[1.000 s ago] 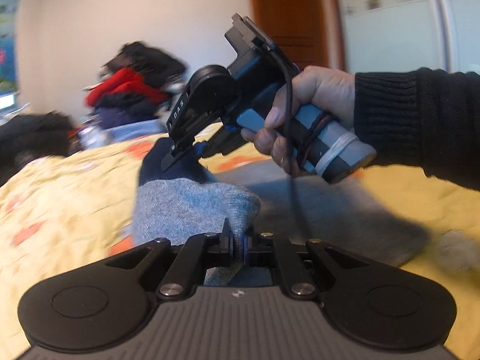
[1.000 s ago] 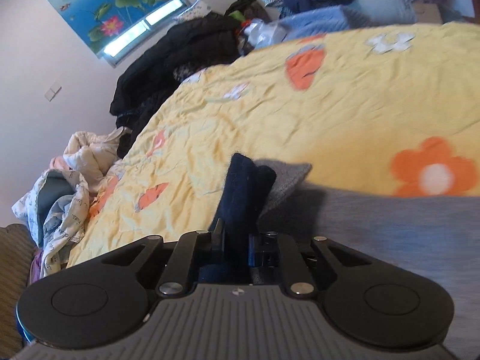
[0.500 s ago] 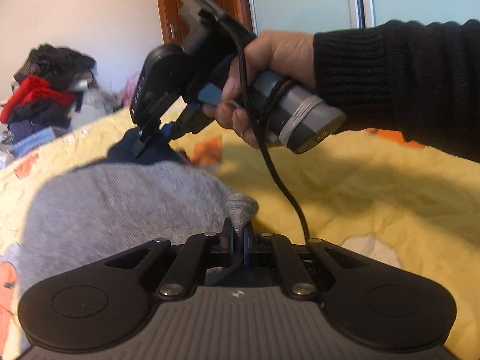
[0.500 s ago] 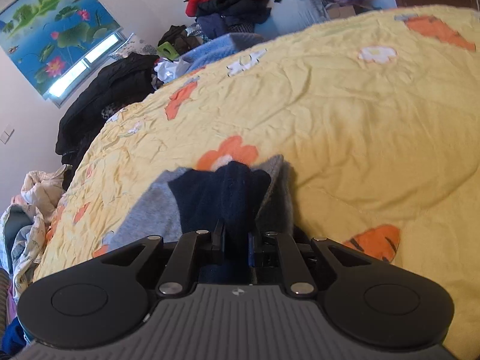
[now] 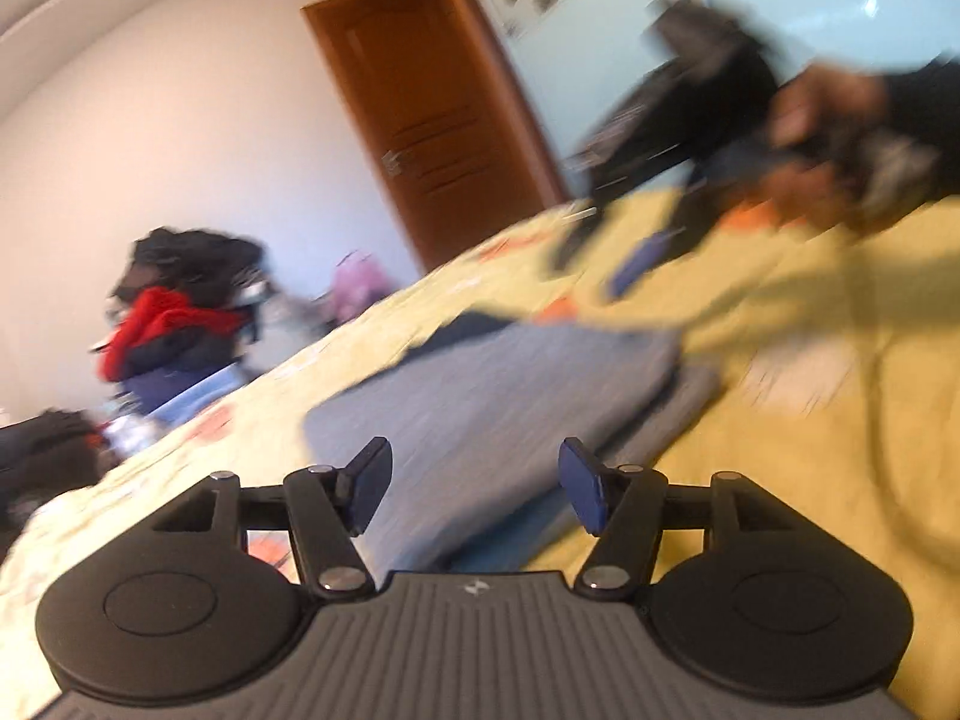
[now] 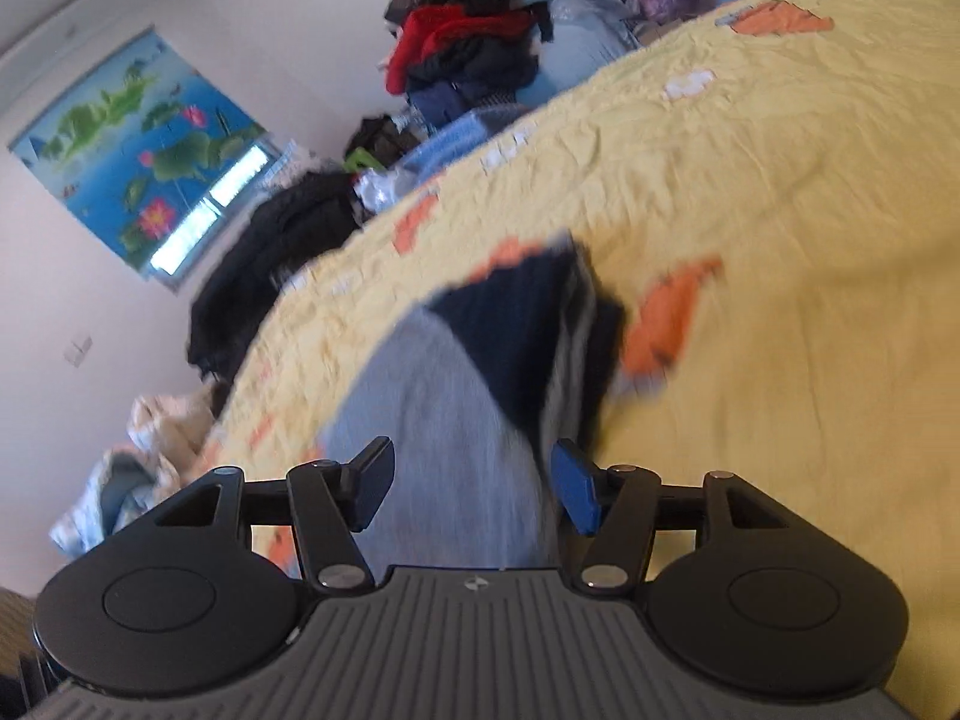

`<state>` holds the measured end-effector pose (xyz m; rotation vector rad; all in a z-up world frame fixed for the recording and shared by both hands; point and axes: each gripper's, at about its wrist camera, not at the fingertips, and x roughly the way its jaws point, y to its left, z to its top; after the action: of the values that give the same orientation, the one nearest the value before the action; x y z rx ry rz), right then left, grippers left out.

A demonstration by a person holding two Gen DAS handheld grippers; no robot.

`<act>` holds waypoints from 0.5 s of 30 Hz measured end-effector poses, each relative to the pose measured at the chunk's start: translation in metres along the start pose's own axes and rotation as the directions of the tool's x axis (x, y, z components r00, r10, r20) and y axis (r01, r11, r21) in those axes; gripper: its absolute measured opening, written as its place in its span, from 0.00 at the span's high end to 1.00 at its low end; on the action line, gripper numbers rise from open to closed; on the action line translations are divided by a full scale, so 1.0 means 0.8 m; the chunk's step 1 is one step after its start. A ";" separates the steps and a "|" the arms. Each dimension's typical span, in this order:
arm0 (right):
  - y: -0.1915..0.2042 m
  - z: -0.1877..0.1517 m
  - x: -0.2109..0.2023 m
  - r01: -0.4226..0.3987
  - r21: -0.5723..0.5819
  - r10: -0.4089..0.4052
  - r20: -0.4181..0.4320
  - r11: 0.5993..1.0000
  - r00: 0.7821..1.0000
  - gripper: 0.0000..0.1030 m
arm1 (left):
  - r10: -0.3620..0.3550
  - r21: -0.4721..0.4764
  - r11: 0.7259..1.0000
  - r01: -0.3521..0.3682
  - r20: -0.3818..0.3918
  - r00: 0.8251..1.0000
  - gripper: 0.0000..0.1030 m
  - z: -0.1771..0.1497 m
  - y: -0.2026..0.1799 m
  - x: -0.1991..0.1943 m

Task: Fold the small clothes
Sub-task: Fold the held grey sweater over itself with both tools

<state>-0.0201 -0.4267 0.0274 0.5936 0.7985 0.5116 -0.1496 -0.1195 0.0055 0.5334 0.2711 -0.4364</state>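
**Folded grey garment on bed**

Grey knit garment point(image 5: 504, 396) with a dark navy end point(image 6: 528, 324) lies flat on the yellow flowered bedspread point(image 6: 780, 192). It is folded over on itself: layered edges show along one side, and the navy end points away from both cameras. Both views are motion-blurred, so finer detail is unclear.

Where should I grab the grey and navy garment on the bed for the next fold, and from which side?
Probably the navy end of the grey garment: two layers stack there, forming an edge that the opening right gripper, nothing pinched, could pinch from the near side.
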 end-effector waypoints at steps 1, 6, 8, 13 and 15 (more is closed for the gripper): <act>0.003 -0.013 -0.003 0.027 -0.008 -0.027 -0.009 1.000 1.000 0.39 | 0.015 0.003 1.000 -0.015 -0.020 1.000 0.40 -0.007 0.003 0.003; 0.010 -0.048 -0.003 0.079 -0.027 -0.080 -0.041 0.997 0.996 0.39 | 0.051 -0.020 0.998 -0.054 -0.121 0.991 0.40 -0.023 0.019 0.029; 0.011 -0.052 0.004 0.084 -0.041 -0.086 -0.051 0.996 0.995 0.44 | 0.064 -0.019 0.998 -0.066 -0.113 0.992 0.40 -0.021 0.017 0.039; 0.024 -0.057 0.005 0.070 -0.089 -0.072 -0.024 0.994 0.997 0.85 | 0.099 -0.057 0.993 -0.107 -0.135 0.986 0.91 -0.013 0.027 0.057; 0.037 -0.060 -0.006 0.036 -0.108 -0.038 -0.020 0.993 0.999 0.85 | 0.102 -0.090 0.989 -0.115 -0.133 0.986 0.92 -0.010 0.040 0.046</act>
<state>-0.0660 -0.3940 0.0229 0.4731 0.7960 0.5249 -0.1038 -0.1024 -0.0009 0.4786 0.3827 -0.2821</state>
